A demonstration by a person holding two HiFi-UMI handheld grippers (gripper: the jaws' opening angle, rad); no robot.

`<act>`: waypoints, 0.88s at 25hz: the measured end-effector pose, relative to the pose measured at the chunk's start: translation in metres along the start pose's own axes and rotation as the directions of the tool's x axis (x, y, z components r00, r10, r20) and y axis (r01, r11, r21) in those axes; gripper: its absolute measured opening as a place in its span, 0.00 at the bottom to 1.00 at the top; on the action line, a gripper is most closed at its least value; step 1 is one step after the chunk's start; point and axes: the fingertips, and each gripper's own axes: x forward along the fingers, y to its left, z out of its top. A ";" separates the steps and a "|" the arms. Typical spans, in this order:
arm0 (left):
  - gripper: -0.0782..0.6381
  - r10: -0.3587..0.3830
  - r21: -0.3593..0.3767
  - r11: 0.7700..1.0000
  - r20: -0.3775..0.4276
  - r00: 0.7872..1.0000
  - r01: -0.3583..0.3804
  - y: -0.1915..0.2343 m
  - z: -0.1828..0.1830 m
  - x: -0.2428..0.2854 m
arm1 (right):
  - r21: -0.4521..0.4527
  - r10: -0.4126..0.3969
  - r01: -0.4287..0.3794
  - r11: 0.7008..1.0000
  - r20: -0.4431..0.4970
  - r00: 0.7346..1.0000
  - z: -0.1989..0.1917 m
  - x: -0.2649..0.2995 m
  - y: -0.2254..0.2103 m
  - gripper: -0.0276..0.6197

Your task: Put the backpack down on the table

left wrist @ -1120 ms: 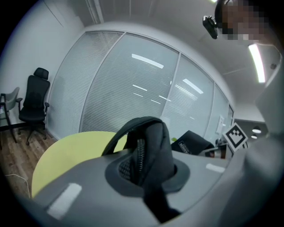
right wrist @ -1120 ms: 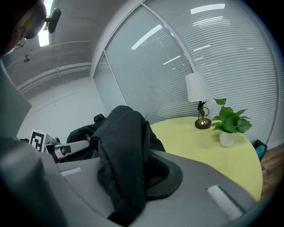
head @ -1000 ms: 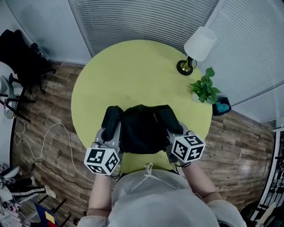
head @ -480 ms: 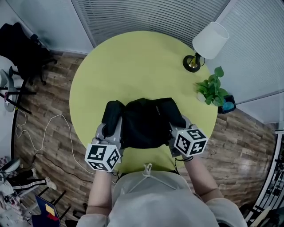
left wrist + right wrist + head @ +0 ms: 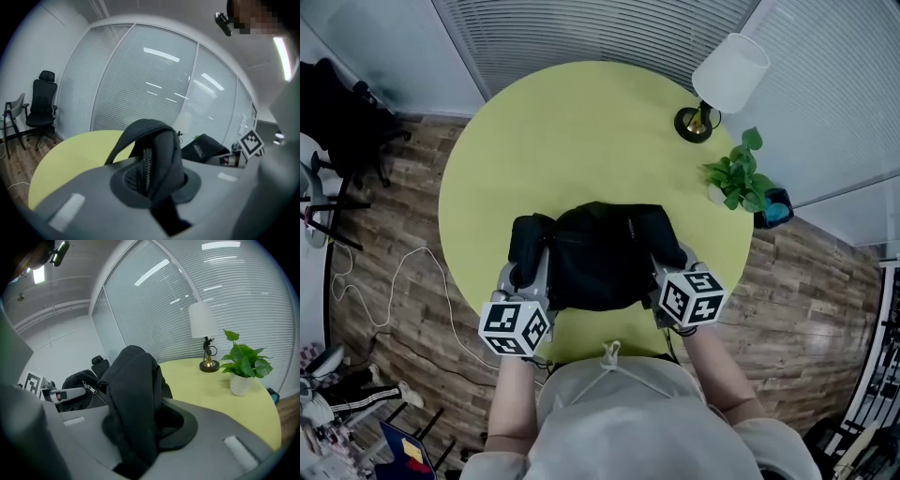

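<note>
A black backpack (image 5: 600, 253) lies on the round yellow-green table (image 5: 581, 122), close to its near edge. My left gripper (image 5: 531, 266) holds the bag's left side; in the left gripper view its jaws are shut on a zippered fold of the backpack (image 5: 157, 150). My right gripper (image 5: 668, 259) is at the bag's right side. In the right gripper view a thick fold of black fabric (image 5: 133, 390) stands between its jaws, which are opening while they still pinch the fold. The far part of the bag shows beyond each gripper.
A white-shaded lamp (image 5: 727, 80) and a small potted plant (image 5: 733, 178) stand at the table's far right. A black office chair (image 5: 342, 112) and a white cable (image 5: 384, 291) are on the wooden floor at the left. Blinds cover the windows behind.
Both grippers have sunk a little with the backpack, which now sits lower and flatter on the table top. Both still grip its sides.
</note>
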 end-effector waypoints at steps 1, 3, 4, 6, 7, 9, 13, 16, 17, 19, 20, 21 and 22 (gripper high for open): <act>0.17 0.003 0.003 1.000 -0.008 1.000 -0.003 0.000 -0.005 0.000 | 0.002 -0.014 0.014 1.000 0.002 1.000 -0.003 -0.002 -0.004 0.12; 0.18 0.016 0.004 1.000 -0.019 1.000 -0.016 0.003 -0.013 -0.002 | 0.019 -0.025 0.025 1.000 0.005 1.000 -0.010 -0.004 -0.008 0.14; 0.20 0.023 0.001 1.000 -0.024 0.999 -0.023 0.005 -0.016 -0.003 | 0.026 -0.026 0.026 0.999 0.004 1.000 -0.013 -0.005 -0.009 0.15; 0.26 0.031 -0.018 0.999 -0.034 0.999 -0.032 0.009 -0.023 -0.004 | 0.028 -0.033 0.033 0.999 0.001 0.999 -0.018 -0.007 -0.009 0.26; 0.31 0.033 -0.037 0.999 -0.038 0.999 -0.034 0.011 -0.026 -0.005 | 0.024 -0.037 0.037 0.999 -0.001 0.999 -0.019 -0.009 -0.008 0.31; 0.42 0.033 -0.088 0.996 -0.037 0.999 -0.036 0.014 -0.031 -0.008 | 0.005 -0.048 0.048 0.999 -0.004 0.999 -0.022 -0.014 -0.007 0.37; 0.54 0.040 -0.125 0.991 -0.019 0.999 -0.042 0.018 -0.035 -0.019 | -0.043 -0.100 0.101 0.994 0.011 0.995 -0.025 -0.026 -0.004 0.49; 0.56 0.021 -0.097 0.995 -0.016 1.000 -0.023 0.013 -0.036 -0.029 | -0.063 -0.167 0.170 0.983 0.052 0.985 -0.022 -0.043 -0.004 0.54; 0.56 0.017 -0.085 0.996 -0.010 1.000 -0.018 0.011 -0.035 -0.033 | -0.064 -0.191 0.196 0.978 0.078 0.978 -0.018 -0.051 -0.003 0.54; 0.55 0.024 -0.057 0.998 0.011 1.000 -0.024 0.009 -0.033 -0.045 | -0.063 -0.234 0.245 0.968 0.141 0.962 -0.010 -0.069 0.001 0.51; 0.54 0.033 -0.044 0.999 0.024 0.999 -0.032 0.009 -0.031 -0.052 | -0.061 -0.253 0.266 0.962 0.171 0.952 -0.006 -0.079 0.003 0.50; 0.53 0.042 -0.035 0.999 0.039 0.998 -0.040 0.008 -0.029 -0.059 | -0.057 -0.268 0.284 0.957 0.198 0.943 -0.004 -0.088 0.007 0.49; 0.51 0.047 -0.030 0.999 0.057 0.997 -0.045 0.008 -0.027 -0.066 | -0.053 -0.278 0.296 0.954 0.221 0.935 -0.003 -0.097 0.011 0.47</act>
